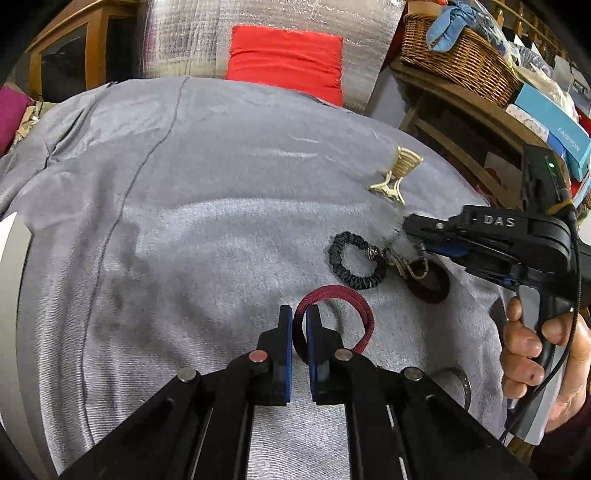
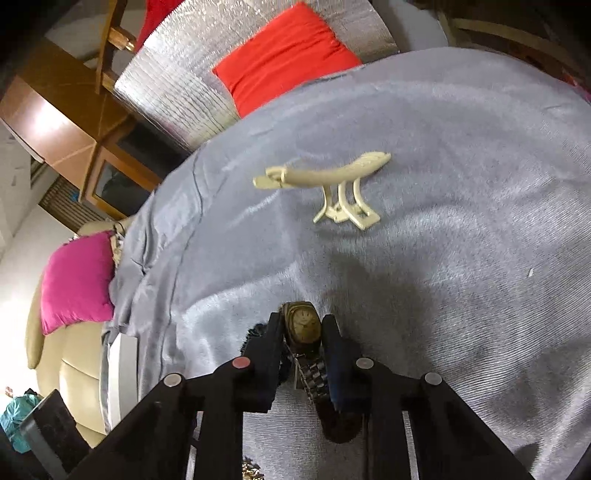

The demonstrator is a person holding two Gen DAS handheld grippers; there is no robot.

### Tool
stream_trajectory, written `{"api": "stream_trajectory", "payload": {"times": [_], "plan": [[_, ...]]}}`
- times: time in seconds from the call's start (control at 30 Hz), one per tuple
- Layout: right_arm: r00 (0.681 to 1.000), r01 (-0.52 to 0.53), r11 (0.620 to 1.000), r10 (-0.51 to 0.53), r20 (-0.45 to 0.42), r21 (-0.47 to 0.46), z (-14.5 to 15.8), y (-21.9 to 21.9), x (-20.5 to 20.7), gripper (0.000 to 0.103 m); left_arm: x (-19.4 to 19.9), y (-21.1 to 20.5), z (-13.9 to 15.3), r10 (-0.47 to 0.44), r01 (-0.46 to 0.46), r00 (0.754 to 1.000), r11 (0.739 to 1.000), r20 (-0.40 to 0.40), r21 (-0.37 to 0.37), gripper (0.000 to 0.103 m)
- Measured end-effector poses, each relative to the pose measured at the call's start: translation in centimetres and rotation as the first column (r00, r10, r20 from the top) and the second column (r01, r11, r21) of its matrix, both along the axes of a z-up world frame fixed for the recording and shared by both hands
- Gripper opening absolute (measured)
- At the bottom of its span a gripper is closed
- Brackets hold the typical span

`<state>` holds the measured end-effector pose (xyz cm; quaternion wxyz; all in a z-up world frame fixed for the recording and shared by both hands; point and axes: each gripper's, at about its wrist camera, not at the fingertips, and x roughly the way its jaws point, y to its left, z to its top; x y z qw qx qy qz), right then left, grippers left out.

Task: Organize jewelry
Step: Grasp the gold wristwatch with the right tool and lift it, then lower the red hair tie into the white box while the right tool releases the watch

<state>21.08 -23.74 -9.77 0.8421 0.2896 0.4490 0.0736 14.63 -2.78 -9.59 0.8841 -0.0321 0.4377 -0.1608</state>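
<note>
My left gripper (image 1: 298, 314) is shut on a dark red hair band (image 1: 351, 295), pinching its near-left side on the grey cloth (image 1: 184, 221). A black scrunchie (image 1: 354, 264) lies just beyond it, with a dark ring band (image 1: 432, 288) to its right. My right gripper (image 1: 410, 225) comes in from the right over them. In the right wrist view it (image 2: 303, 319) is shut on a gold wristwatch (image 2: 303, 323) with a metal strap (image 2: 314, 373), held just above the cloth. A cream hair claw clip (image 1: 399, 173) stands farther back; it also shows in the right wrist view (image 2: 332, 184).
A red cushion (image 1: 284, 59) leans on a silver quilted mat (image 1: 221, 33) behind the cloth. A wicker basket (image 1: 458, 51) and boxes (image 1: 554, 122) sit on a wooden shelf at right. A pink cushion (image 2: 77, 280) lies on a beige sofa at left. A metal bangle (image 1: 458, 384) lies near my left gripper.
</note>
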Motion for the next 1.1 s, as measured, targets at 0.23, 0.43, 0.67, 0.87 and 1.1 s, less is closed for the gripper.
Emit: {"api": "stream_trajectory", "payload": {"times": [0.23, 0.43, 0.67, 0.87, 1.1], "plan": [[0.997, 0.004, 1.000, -0.005, 0.076, 0.008, 1.9, -0.6, -1.0, 0.023, -0.4, 0.3, 1.0, 0.021, -0.022, 0.999, 1.000, 0.040, 0.016, 0.007], [0.989, -0.013, 1.000, 0.010, 0.145, 0.018, 3.7, -0.3, -2.2, 0.023, -0.9, 0.9, 1.5, 0.040, -0.041, 0.998, 0.999, 0.055, 0.024, 0.007], [0.979, -0.034, 0.999, 0.026, 0.201, 0.032, 5.2, 0.5, -3.0, 0.023, -1.6, 1.4, 2.2, 0.049, -0.051, 0.995, 0.998, 0.082, 0.030, 0.007], [0.969, -0.065, 0.997, 0.054, 0.241, 0.039, 6.2, 1.9, -3.5, 0.023, -2.8, 2.8, 3.2, 0.069, -0.073, 0.991, 0.997, 0.116, 0.034, 0.007], [0.944, -0.141, 0.989, 0.123, 0.306, 0.036, 8.1, 5.3, -4.5, 0.023, -4.8, 6.5, 4.9, 0.132, -0.137, 0.978, 0.990, 0.161, 0.016, 0.007]]}}
